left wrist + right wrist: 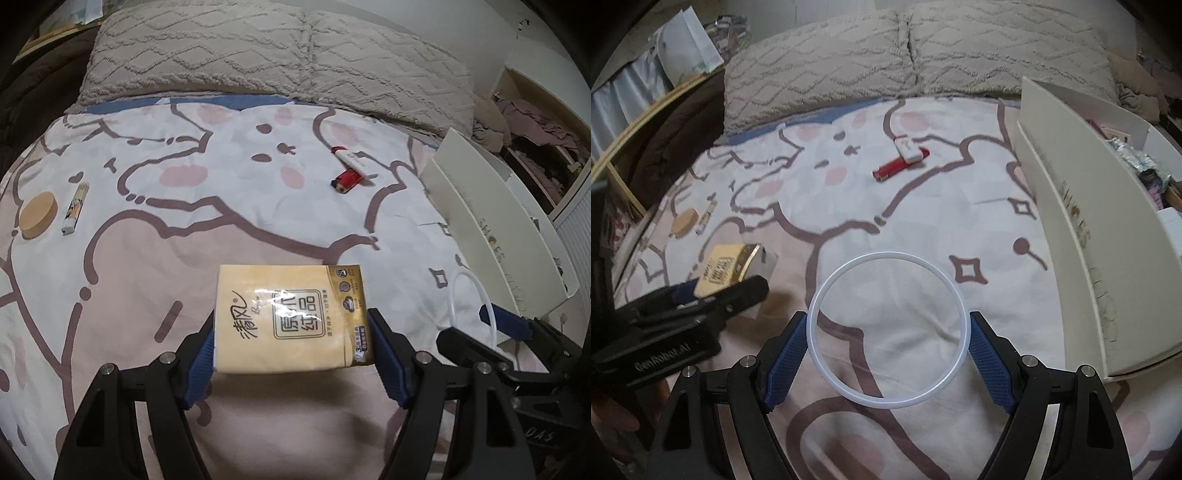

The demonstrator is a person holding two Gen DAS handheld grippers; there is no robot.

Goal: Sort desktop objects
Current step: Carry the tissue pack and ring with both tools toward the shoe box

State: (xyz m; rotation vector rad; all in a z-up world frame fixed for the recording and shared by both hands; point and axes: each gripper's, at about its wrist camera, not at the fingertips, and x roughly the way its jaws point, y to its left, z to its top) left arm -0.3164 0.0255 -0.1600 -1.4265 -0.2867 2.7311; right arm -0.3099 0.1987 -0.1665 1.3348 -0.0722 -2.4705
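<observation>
Left gripper [293, 343] fingers pinch tissue pack [291, 317], right gripper [888, 341] fingers pinch thin ring [888, 328]; ring may flex and slip out.

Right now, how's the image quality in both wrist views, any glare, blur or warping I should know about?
Left wrist view: glare streaks across the tissue pack held in the left hand-held gripper, washing out some print; fisheye bends the white box. Right wrist view: dim, soft light; the red lighter looks slightly smeared, the white ring in the right hand-held gripper is sharp; corners go black.
</observation>
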